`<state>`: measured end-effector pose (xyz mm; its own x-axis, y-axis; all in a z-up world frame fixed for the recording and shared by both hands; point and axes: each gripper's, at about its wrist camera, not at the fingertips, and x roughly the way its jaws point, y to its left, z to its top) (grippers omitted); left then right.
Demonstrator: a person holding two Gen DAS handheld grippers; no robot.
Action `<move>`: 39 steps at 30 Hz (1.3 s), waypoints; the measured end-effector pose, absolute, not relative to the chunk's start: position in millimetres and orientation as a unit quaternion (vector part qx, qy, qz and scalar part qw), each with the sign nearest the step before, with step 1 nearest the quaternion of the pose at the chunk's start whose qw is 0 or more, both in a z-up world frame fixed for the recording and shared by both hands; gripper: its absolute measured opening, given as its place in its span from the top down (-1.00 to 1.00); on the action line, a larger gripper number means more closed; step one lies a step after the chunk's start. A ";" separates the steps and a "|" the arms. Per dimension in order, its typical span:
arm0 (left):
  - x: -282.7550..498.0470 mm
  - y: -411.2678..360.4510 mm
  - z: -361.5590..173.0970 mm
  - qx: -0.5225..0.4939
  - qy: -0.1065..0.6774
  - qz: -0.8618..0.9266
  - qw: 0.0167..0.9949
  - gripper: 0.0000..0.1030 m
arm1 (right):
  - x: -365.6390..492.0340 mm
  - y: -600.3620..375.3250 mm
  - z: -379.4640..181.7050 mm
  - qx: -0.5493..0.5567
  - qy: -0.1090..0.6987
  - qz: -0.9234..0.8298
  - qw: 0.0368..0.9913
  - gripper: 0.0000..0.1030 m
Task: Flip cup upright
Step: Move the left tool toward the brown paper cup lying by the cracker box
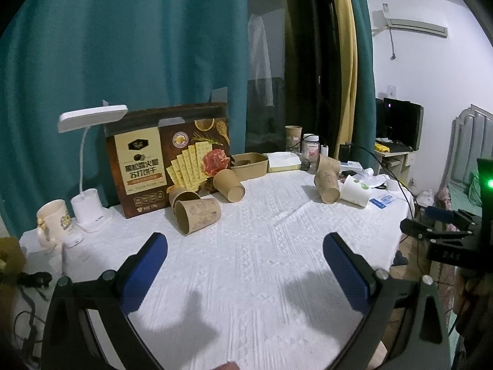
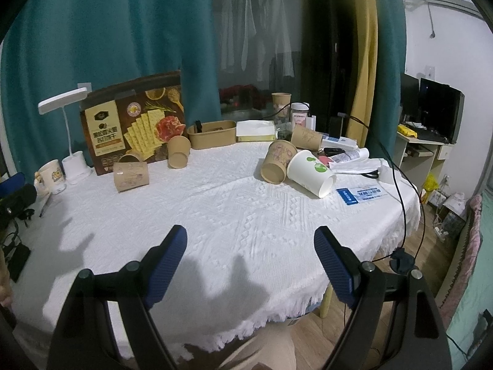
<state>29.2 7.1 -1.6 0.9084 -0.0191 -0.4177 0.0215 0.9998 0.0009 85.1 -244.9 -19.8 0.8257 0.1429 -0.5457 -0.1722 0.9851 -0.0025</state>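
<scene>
Several paper cups lie tipped over on the white tablecloth [image 1: 246,246]. On the left a printed brown cup [image 1: 197,215] [image 2: 131,176] lies on its side, and a plain brown cup [image 1: 229,185] [image 2: 178,151] lies behind it. On the right a brown printed cup [image 1: 326,185] [image 2: 277,162] and a white cup with green dots [image 1: 356,191] [image 2: 311,172] lie side by side. My left gripper [image 1: 245,240] is open and empty above the cloth, short of the cups. My right gripper [image 2: 250,234] is open and empty near the table's front edge.
A cracker box [image 1: 168,157] and a white desk lamp [image 1: 89,160] stand at the back left, with a mug [image 1: 50,220] beside them. A brown paper bowl [image 1: 249,165], a jar [image 1: 311,146], papers and cables crowd the back right. The table edge drops off at right [image 2: 400,231].
</scene>
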 end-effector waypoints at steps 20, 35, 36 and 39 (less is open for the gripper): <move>283.9 38.7 -51.7 -0.079 0.391 -0.033 0.916 -0.96 | 291.8 -271.0 -39.6 -0.041 0.320 0.075 0.943 -0.61; 438.1 38.7 -97.5 -0.124 0.456 0.015 0.881 -0.61 | 326.5 -282.1 -58.7 -0.004 0.327 0.087 0.941 -0.61; 444.1 40.9 -103.4 -0.131 0.461 0.020 0.878 -0.53 | 324.9 -282.5 -59.5 -0.006 0.328 0.087 0.941 -0.61; 456.3 46.3 -118.6 -0.145 0.470 0.032 0.870 -0.31 | 322.1 -285.0 -61.1 -0.007 0.329 0.086 0.940 -0.61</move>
<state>456.3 46.3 -118.6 0.5553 -0.0819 -0.8276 -0.1916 0.9558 -0.2231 322.1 -285.0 -61.1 0.7690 0.1570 -0.6197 -0.1668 0.9851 0.0425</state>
